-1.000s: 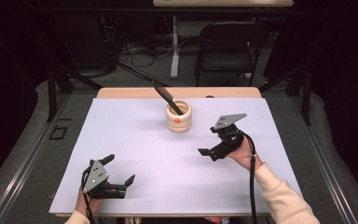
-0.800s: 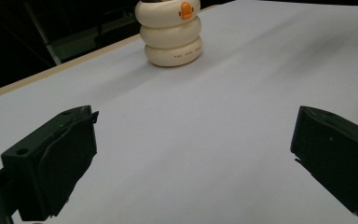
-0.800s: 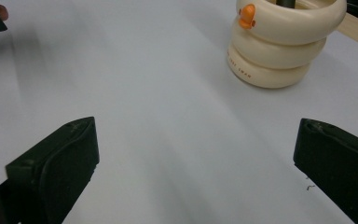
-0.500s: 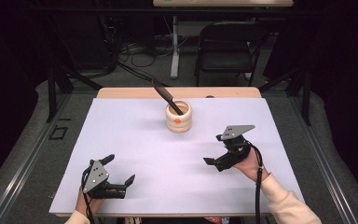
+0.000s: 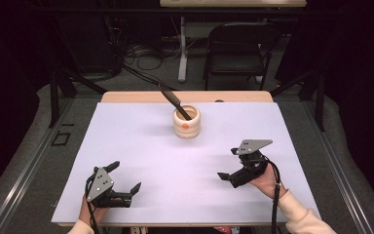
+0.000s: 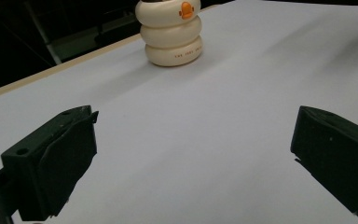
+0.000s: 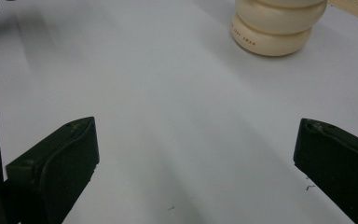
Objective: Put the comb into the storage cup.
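Note:
A cream ribbed pot [image 5: 186,122] with an orange mark stands upright at the back middle of the white table [image 5: 141,141]. A dark utensil [image 5: 173,100] leans out of it toward the back left. My left gripper [image 5: 125,176] rests near the front left edge, open, with nothing between its jaws. My right gripper [image 5: 229,163] is held at the front right, open and empty. In the left gripper view, the left gripper [image 6: 193,158] faces the pot [image 6: 170,35] from far off. In the right gripper view, the right gripper [image 7: 193,163] has the pot [image 7: 277,25] ahead at the upper right.
A strip of wooden table edge [image 5: 233,96] shows behind the white sheet. A black folding chair [image 5: 236,46] and cables lie on the floor beyond the table. Dark metal frame legs [image 5: 58,83] stand at both back corners.
My right gripper has drawn back from near the pot toward the front right of the table, still open. The left gripper, pot and utensil have not moved.

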Tool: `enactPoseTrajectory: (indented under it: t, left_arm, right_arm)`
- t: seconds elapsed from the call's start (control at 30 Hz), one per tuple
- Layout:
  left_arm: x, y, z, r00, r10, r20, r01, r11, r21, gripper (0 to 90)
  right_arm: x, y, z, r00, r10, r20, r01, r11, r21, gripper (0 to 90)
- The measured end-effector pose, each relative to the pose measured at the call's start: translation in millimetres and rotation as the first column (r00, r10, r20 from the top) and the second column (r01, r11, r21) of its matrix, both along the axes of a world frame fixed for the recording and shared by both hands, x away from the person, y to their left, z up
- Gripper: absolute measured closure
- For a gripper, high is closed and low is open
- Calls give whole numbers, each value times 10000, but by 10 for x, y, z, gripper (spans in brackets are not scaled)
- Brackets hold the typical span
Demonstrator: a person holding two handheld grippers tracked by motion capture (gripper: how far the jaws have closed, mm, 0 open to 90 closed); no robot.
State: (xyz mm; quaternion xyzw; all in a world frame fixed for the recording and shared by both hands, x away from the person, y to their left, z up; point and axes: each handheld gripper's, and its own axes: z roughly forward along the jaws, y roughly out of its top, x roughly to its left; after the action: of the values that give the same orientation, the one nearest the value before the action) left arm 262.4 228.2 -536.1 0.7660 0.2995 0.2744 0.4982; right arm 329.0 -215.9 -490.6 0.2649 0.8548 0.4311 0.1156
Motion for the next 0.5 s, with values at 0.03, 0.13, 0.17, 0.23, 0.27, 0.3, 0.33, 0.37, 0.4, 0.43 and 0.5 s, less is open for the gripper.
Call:
enactPoseTrajectory:
  t: [0.03,0.13,0.17,0.23,0.27,0.3,0.33,0.37,0.4,0.43,0.5]
  left_arm:
    - [-1,-1,0,10000,-3,-4,3,10000,-2,2]
    - [-2,0,0,10000,0,4,0,10000,4,1]
    - [-1,1,0,10000,6,-1,-6,10000,4,1]
    - [-2,0,0,10000,-1,-3,1,10000,5,2]
    - [-3,-1,0,10000,9,15,-9,10000,-6,2]
    - [-3,-1,1,10000,3,14,-3,10000,1,2]
    - [-3,-1,0,10000,11,12,-11,10000,-6,2]
    - [-2,1,1,10000,-3,0,3,10000,-1,1]
    - [-2,1,0,10000,1,0,-1,10000,-3,2]
    - [-3,-1,0,10000,2,4,-2,10000,-7,2]
    - [-4,-3,1,10000,16,6,-16,10000,5,2]
  right_arm:
    - [-10,-11,-8,10000,-22,23,22,10000,-46,0]
    - [-39,-44,-40,10000,-60,-29,60,10000,-62,0]
    - [-50,-50,-45,10000,-88,-34,88,9999,-95,0]
    - [-71,-70,-61,9999,-122,-43,121,9999,-120,0]
    - [-86,-82,-71,9998,-167,-48,166,9998,-75,0]
    - [-94,-91,-76,9999,-168,-8,168,9998,-93,0]
    - [-107,-99,-83,9998,-188,-6,188,9998,-87,0]
    - [-121,-109,-90,9998,-188,-16,188,9998,-98,0]
    - [-132,-118,-93,9998,-183,-46,183,9998,-121,0]
    - [-152,-127,-105,9998,-221,18,221,9997,-122,0]
    - [-180,-145,-122,9997,-264,9,264,9996,-119,0]
